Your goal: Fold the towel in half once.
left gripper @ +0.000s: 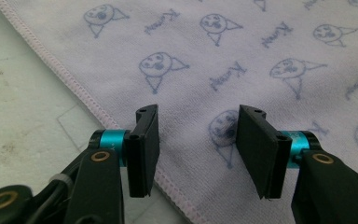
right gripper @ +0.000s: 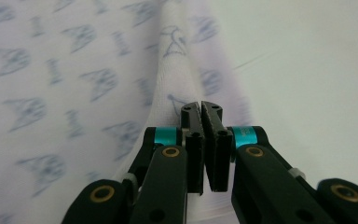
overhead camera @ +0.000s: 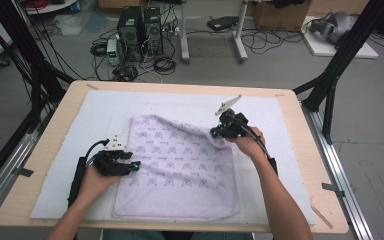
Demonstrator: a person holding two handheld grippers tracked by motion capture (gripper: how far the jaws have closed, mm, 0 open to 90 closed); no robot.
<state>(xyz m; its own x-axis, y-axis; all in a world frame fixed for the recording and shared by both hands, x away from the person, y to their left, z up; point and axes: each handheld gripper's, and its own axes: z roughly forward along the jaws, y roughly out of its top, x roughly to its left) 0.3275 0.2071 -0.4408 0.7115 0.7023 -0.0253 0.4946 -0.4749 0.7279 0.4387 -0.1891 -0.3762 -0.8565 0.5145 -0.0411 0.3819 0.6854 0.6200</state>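
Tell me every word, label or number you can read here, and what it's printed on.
"Kuromi", or close to it: slanted blue script repeated across the lilac towel between little cartoon faces, clearest in the left gripper view; the last letters are unsure.
Same print in the right gripper view: too blurred to read.
Same print in the high view: too small to read.
Computer towers on the floor: no readable lettering.
Grippers: no lettering seen.

The printed cloth is blurred throughout the right gripper view, so its pattern cannot be read there. Its pinched edge is hidden between the closed jaws of the right gripper. In the left gripper view the cloth is cut off at the top, right and bottom edges. Both forearms are cropped at the bottom of the high view.
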